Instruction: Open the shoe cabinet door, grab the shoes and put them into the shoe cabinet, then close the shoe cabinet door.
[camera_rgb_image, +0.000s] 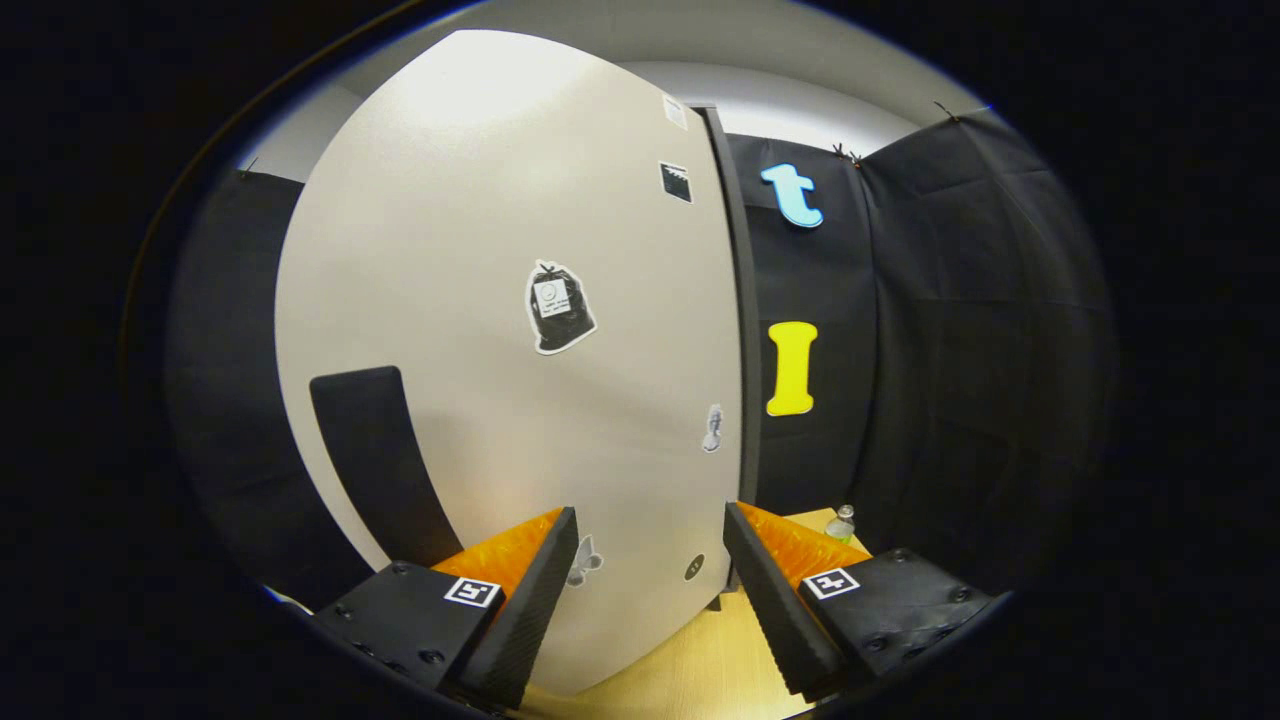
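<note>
Cabinet door (500, 330), pale and stickered, stands just ahead of the gripper (650, 565) at twelve o'clock, dark handle (375, 460) at ten. Jaws spread wide, pinching nothing. Small bottle (842, 523) sits on the floor (700, 670) at two o'clock.

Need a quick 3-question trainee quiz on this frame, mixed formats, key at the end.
1. True or false: the gripper is shut on the cabinet door.
2. Multiple choice: the black-bag sticker is A) on the floor, B) on the door, beyond the fingers, C) between the fingers, touching both.
3. What small thing stands on the wooden floor beside the door's edge, by the black cloth wall?

Key
1. False: the fingers are apart, with nothing pressed between them.
2. B.
3. A bottle.
</note>
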